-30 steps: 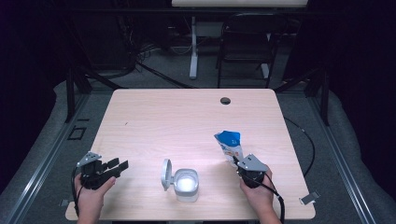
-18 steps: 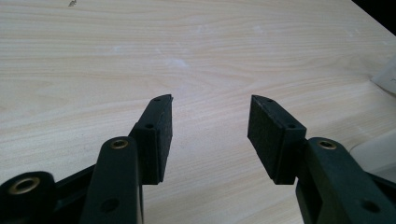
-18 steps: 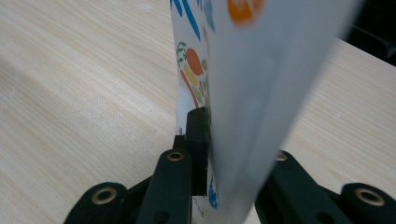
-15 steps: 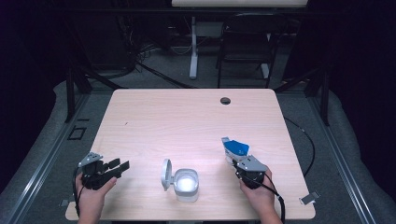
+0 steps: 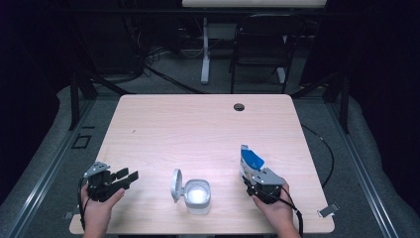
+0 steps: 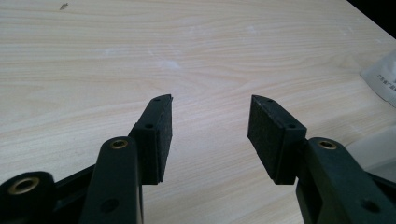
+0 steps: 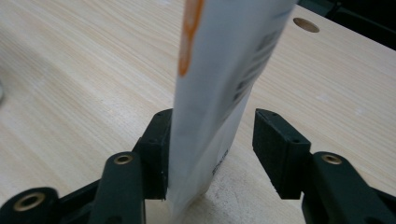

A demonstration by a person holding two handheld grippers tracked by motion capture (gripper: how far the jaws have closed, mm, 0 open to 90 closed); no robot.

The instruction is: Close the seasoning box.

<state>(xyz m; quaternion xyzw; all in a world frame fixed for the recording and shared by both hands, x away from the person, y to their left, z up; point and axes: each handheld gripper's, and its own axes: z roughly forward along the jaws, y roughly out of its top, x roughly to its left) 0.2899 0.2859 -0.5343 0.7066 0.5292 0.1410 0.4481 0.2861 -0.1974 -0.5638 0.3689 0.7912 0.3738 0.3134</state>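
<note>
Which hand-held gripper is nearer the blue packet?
Right: the packet stands between the right hand-held gripper's open jaws. The left hand-held gripper is across the table.

Pale wood-grain worktop (image 5: 198, 129) with rounded corners. A round cable hole (image 5: 239, 106) sits near its far edge, right of centre. A small clear container (image 5: 197, 196) with white contents stands near the front edge, its round lid (image 5: 175, 184) hinged open and upright at its left. On the grey floor beyond the worktop, a white post (image 5: 205, 49) and a dark chair (image 5: 261, 47) stand among tangled cables.
</note>
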